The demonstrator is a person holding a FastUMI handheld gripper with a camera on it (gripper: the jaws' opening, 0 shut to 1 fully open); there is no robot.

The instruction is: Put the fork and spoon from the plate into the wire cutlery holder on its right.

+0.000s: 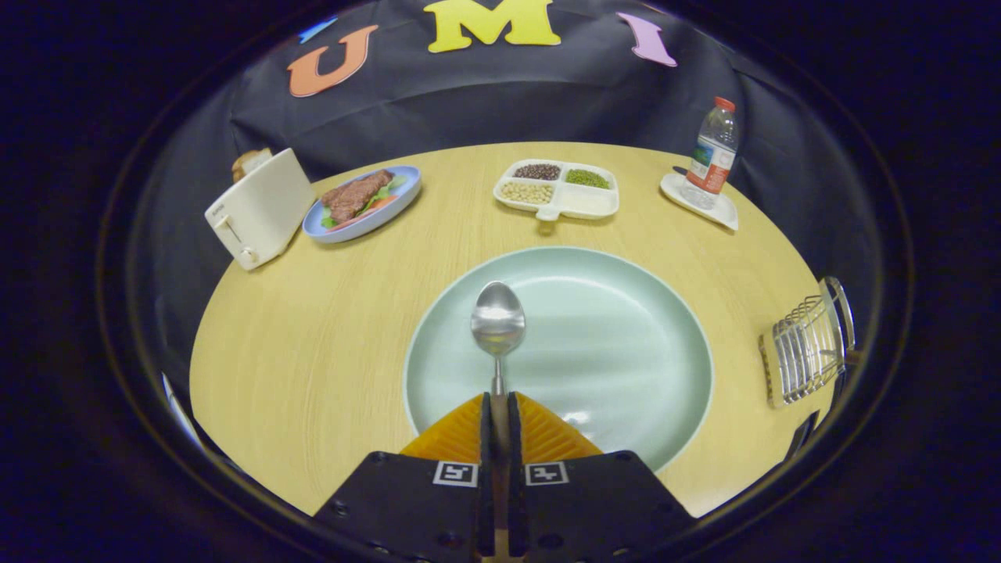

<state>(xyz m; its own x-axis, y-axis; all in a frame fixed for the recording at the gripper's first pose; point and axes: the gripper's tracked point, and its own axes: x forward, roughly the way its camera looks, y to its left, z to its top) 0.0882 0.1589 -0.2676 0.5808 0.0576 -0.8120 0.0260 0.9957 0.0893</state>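
Your silver spoon (pixel 497 322) points bowl-forward over the pale green plate (pixel 626 344), its handle pinched between both fingers of the gripper (pixel 500 403). The wire cutlery holder (pixel 805 348) sits to the plate's right, near the table edge.

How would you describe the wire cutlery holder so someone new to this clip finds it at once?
Start at the large pale green plate in the middle of the round wooden table, above which the fingers grip the spoon by its handle. Look right of the plate, near the table's edge. The wire cutlery holder there is the only open metal-wire basket.
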